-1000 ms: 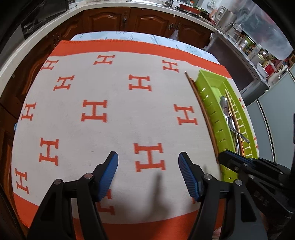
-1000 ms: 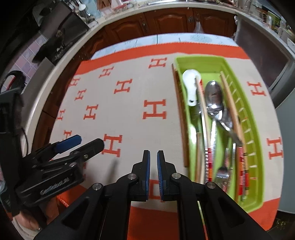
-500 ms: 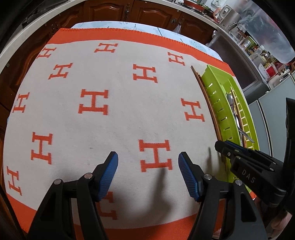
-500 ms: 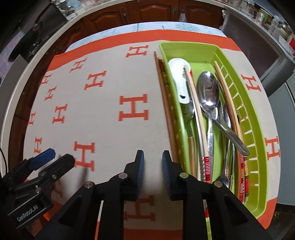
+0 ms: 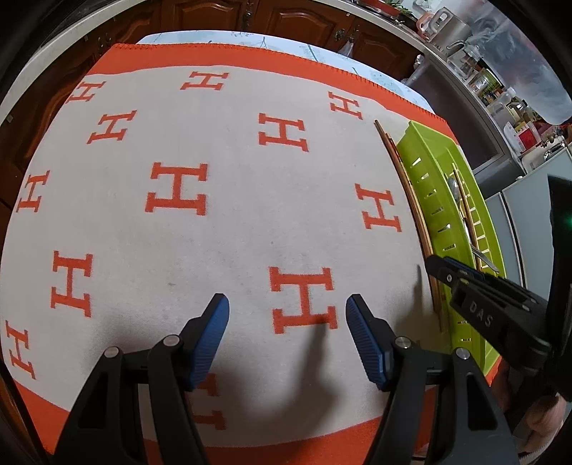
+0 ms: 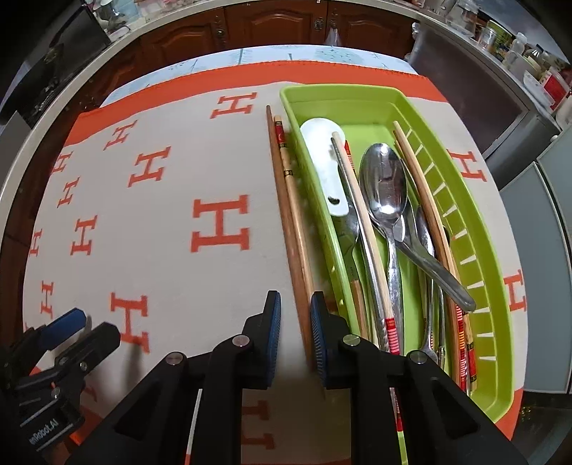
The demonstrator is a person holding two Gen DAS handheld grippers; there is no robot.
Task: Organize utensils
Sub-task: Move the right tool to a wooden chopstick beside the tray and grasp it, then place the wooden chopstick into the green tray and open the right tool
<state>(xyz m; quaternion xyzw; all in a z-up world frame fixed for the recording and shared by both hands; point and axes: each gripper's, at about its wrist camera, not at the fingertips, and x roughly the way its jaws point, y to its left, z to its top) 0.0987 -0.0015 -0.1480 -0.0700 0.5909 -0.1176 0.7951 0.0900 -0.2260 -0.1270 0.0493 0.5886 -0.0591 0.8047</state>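
A lime-green slotted tray (image 6: 475,229) lies on the right of an orange-and-cream cloth (image 6: 171,250). It holds a white spoon (image 6: 327,168), metal spoons (image 6: 384,186) and several chopsticks. Two wooden chopsticks (image 6: 291,221) lie on the cloth along the tray's left wall. My right gripper (image 6: 296,336) is open a little, its fingers either side of the near ends of those chopsticks. My left gripper (image 5: 287,332) is open wide and empty above the cloth, left of the tray (image 5: 447,200). The two chopsticks show in the left wrist view (image 5: 411,204).
Dark wooden cabinets (image 6: 271,25) and a pale countertop run along the back. A steel counter with jars and bottles (image 5: 500,89) stands at the right. The left gripper shows at the lower left of the right wrist view (image 6: 60,343).
My right gripper has moved right and forward to the two chopsticks beside the tray and has opened from shut. The left gripper stays open and has shifted only slightly.
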